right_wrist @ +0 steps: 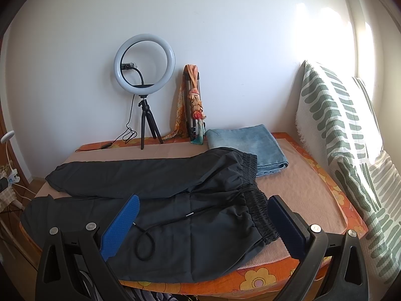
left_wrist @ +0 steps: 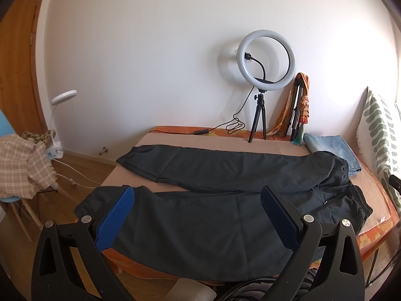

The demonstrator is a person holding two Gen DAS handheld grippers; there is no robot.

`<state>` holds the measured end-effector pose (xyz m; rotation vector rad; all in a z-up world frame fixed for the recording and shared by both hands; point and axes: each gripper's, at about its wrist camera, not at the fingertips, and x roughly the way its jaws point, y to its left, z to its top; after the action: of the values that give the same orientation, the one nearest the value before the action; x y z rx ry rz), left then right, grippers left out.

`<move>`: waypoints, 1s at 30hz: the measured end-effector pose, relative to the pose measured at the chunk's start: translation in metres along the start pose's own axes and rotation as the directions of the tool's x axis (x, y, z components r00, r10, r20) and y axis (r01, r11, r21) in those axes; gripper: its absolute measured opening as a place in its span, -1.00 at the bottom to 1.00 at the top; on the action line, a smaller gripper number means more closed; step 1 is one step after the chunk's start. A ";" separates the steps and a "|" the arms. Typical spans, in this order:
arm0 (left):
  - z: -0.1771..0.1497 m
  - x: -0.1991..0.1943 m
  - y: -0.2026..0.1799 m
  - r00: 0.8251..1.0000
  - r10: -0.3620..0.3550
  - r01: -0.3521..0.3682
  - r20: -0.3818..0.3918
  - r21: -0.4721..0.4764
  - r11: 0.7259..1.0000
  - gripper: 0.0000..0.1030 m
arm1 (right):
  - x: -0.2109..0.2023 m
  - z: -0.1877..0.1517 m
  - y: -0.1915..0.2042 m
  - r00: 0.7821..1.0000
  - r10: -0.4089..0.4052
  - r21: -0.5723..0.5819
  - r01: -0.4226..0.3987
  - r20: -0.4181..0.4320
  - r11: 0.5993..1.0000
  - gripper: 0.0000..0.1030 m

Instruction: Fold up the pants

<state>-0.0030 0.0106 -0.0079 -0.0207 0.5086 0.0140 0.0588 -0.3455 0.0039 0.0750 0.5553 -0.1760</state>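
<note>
Dark pants [left_wrist: 225, 190] lie spread flat on the bed, legs pointing left, elastic waistband at the right; they also show in the right wrist view [right_wrist: 175, 200]. A black drawstring [right_wrist: 147, 240] loops on the near leg. My left gripper [left_wrist: 198, 200] is open and empty, held above the near leg. My right gripper [right_wrist: 203, 210] is open and empty, held above the waist end of the near leg, its right finger [right_wrist: 285, 223] next to the waistband [right_wrist: 258, 213].
A folded blue denim piece [right_wrist: 250, 145] lies behind the waistband. A ring light on a tripod [right_wrist: 144, 80] and a scarf-draped stand [right_wrist: 194, 105] stand at the wall. A green-patterned cushion [right_wrist: 351, 138] is at the right. A chair with cloth [left_wrist: 22, 165] stands left of the bed.
</note>
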 end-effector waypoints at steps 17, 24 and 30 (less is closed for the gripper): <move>0.010 0.018 0.046 0.995 0.092 -0.091 -0.047 0.014 0.996 0.95 | -0.001 0.026 0.002 0.991 0.126 -0.090 -0.122 0.051 0.989 1.00; 0.032 0.029 0.084 0.990 0.124 -0.126 -0.062 -0.016 0.992 0.95 | 0.016 0.049 0.018 0.979 0.200 -0.198 -0.191 0.031 0.962 1.00; 0.051 0.067 0.124 0.990 0.106 -0.113 -0.097 -0.070 0.991 0.95 | 0.055 0.067 0.042 0.965 0.263 -0.249 -0.254 0.006 0.935 1.00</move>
<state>0.0785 0.1361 0.0022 -0.0670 0.6019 0.1406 0.1473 -0.3203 0.0324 -0.0970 0.5190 0.1493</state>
